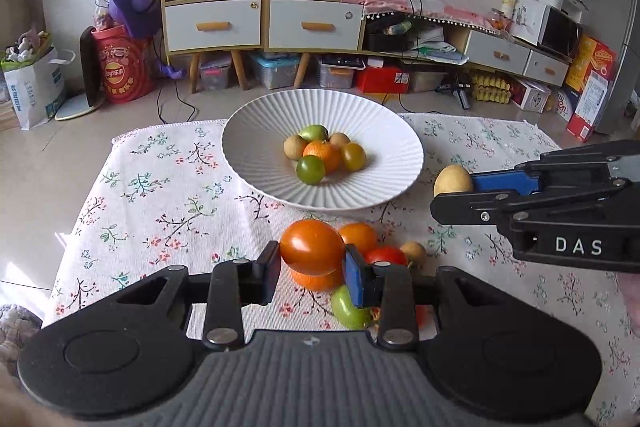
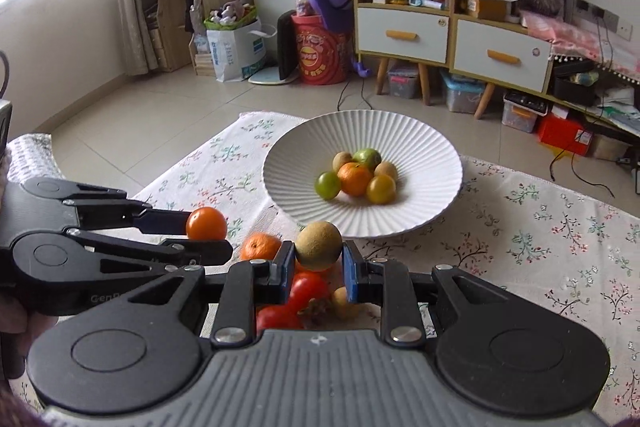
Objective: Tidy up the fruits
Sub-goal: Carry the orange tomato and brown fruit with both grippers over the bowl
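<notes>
Two grips loaded: my left gripper (image 1: 312, 263) is clamped on an orange tomato (image 1: 312, 247), my right gripper (image 2: 318, 273) on a brown longan (image 2: 319, 245), both held above the floral cloth (image 1: 160, 195) w/ loose fruit pile (image 1: 360, 239) underneath. White ribbed bowl (image 1: 248, 147) sits just beyond, six pcs inside incl. a mandarin (image 1: 322, 155) & green tomato (image 1: 310, 169).

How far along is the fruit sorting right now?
Roughly halfway. Done: six small fruits sit in the ribbed white plate. In hand: the left gripper clamps an orange-red tomato, and the right gripper clamps a round tan fruit. Left: a loose pile of fruits on the floral tablecloth.
</notes>
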